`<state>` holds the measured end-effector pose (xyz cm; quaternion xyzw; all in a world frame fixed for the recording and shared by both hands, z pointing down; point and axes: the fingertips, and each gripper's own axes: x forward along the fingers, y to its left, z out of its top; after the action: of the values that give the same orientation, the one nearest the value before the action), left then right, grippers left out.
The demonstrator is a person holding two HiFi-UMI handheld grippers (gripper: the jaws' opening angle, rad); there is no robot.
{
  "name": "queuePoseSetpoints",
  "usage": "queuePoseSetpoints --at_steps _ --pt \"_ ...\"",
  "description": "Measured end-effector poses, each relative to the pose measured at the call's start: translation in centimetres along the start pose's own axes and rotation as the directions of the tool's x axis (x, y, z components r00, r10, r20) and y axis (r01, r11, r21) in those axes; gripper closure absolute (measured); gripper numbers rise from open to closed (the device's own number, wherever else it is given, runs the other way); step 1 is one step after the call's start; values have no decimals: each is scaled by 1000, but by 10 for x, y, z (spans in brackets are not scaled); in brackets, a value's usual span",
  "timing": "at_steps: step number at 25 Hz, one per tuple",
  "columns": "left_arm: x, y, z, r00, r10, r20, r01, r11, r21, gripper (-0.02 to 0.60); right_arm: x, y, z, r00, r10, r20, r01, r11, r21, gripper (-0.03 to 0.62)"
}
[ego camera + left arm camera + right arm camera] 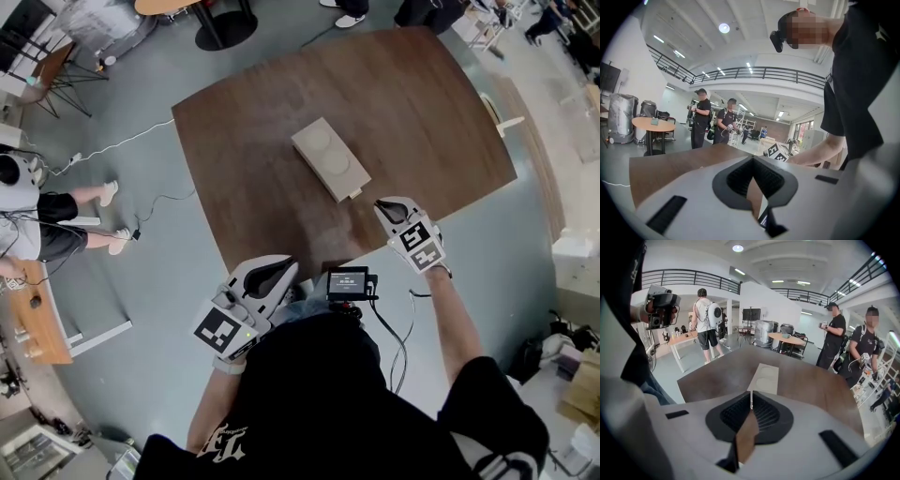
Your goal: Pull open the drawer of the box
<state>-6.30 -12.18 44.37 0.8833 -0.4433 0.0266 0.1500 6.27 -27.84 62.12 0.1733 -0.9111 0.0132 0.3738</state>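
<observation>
A long beige box (328,159) with two round marks on its lid lies in the middle of the brown table (422,94). Its drawer end, with a small tab (354,195), faces me and looks closed. My right gripper (384,204) hovers just off that end, to its right, with its jaws shut and nothing between them. In the right gripper view the box (765,377) lies straight ahead of the gripper (751,398). My left gripper (284,269) hangs at the table's near edge, away from the box, jaws together and empty (752,159).
A small screen device (349,281) sits at my waist by the table's near edge. Cables (122,142) run over the grey floor to the left, where a person's legs (89,197) show. Several people (834,341) and round tables (785,338) stand beyond the far side.
</observation>
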Motion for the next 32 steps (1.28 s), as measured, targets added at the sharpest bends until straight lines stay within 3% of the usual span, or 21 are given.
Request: queuePoseSetpoints --at_steps 5,16,24,32 --pt "-3 8 -8 999 38 -21 -38 999 -16 577 36 -7 -21 1000 -17 -13 18 997 77 579" --pt "-7 13 -1 993 116 -14 -117 993 -24 577 97 -8 -76 986 22 -166 11 982 191 532" --pt "-6 22 -8 984 176 -32 -177 984 -35 577 129 -15 -109 964 46 -260 32 956 290 430" --pt "2 32 -11 978 202 -47 -205 978 -51 577 154 -14 -113 954 40 -296 52 953 297 430"
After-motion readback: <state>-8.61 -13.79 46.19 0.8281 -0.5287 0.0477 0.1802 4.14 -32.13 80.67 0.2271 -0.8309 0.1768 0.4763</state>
